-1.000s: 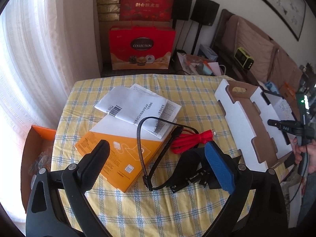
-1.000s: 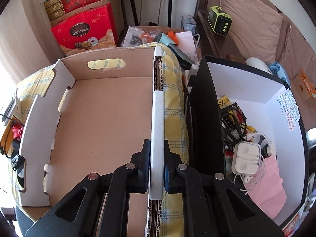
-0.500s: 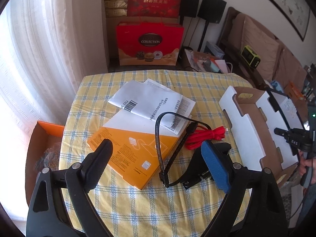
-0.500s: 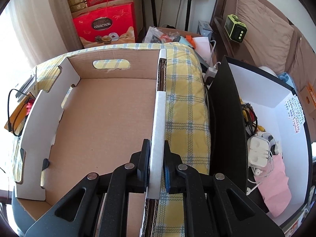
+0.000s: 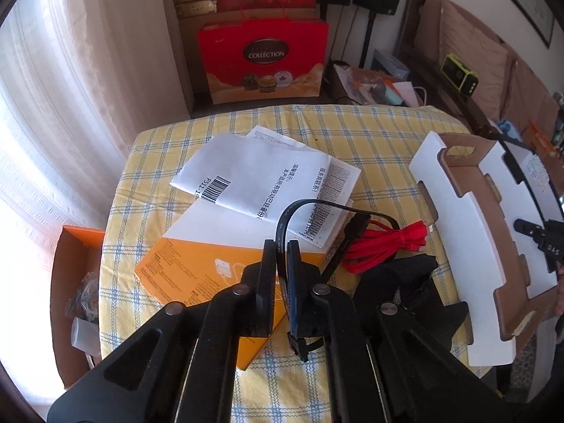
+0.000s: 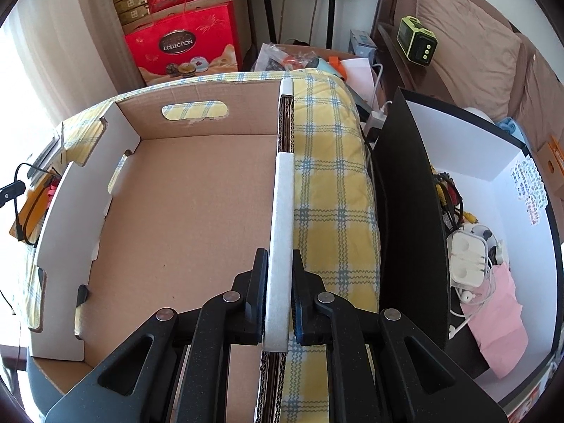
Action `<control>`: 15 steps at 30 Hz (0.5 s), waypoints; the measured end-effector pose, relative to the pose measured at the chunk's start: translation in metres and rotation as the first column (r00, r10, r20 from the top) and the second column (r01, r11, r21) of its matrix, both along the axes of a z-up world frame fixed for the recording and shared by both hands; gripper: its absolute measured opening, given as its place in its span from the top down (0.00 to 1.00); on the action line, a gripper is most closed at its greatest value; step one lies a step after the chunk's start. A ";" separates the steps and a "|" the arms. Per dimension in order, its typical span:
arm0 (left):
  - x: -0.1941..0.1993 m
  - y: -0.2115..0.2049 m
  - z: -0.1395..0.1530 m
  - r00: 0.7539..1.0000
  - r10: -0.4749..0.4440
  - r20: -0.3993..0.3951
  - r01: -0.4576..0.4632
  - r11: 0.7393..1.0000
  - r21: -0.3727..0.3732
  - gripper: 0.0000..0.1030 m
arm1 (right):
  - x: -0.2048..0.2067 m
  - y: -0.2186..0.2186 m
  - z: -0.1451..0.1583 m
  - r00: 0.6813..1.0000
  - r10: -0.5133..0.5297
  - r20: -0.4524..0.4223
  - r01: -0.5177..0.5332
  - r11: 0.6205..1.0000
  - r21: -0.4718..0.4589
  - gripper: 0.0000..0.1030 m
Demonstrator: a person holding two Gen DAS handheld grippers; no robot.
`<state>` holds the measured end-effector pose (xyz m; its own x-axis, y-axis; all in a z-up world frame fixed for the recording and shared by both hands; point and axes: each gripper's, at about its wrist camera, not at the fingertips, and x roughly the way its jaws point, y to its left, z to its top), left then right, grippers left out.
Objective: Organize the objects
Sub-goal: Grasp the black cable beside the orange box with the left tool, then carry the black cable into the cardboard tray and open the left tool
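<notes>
Jaws of the left gripper (image 5: 280, 257) have just been closing and now pinch the black flat cable (image 5: 282, 227) between the pads, low on its arching loop. That cable is the landmark here. Under it lies the orange packet (image 5: 197, 282), with the folded white leaflets (image 5: 261, 179) just beyond on the yellow checked tablecloth (image 5: 380, 141). Touching the cable's far end sits a red cable bundle (image 5: 384, 243), and the two look entangled or at least overlapped, though I cannot tell which.

Risk, as I judge it: lifting the black cable may drag the red bundle along, or sweep a leaflet off the packet, because the loop rests across both. The pinch is on a thin, slick strap, so it could also slide through the pads when weight comes on.

Off to the cable's right stands the cardboard tray (image 6: 197, 211), empty inside. The right gripper (image 6: 279, 292) is clamped narrow on the tray's white-edged side wall (image 6: 283, 194), presumably steadying it. If that hold tips the wall, the tray could shift toward the table edge, which lies just beyond that wall, with a black-and-white bin (image 6: 504, 162) of earphones and wires below.

Open room: the cloth between cable and tray is bare, and the tray's near wall has notched cut-outs that could snag a trailing connector, so the cable needs height before crossing. Further back, past the table's far edge, red gift boxes (image 5: 262, 63) stand well apart from everything.
</notes>
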<state>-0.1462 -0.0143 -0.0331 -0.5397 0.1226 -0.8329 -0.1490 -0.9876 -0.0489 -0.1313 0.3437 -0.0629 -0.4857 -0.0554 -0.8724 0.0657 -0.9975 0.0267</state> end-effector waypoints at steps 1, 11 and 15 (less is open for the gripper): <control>0.002 -0.002 0.004 1.000 0.000 -0.005 0.000 1.000 0.018 0.96 | 0.000 0.000 0.000 1.000 -0.001 0.001 0.001 1.000 -0.003 0.90; 0.021 0.006 0.064 0.993 -0.058 -0.105 0.073 0.988 0.137 0.94 | 0.000 0.000 0.002 1.000 -0.006 -0.001 0.006 1.000 -0.010 0.90; 0.031 0.019 0.089 0.983 -0.096 -0.159 0.119 0.982 0.149 0.94 | 0.001 0.000 0.002 1.000 -0.007 0.000 0.007 1.000 -0.011 0.89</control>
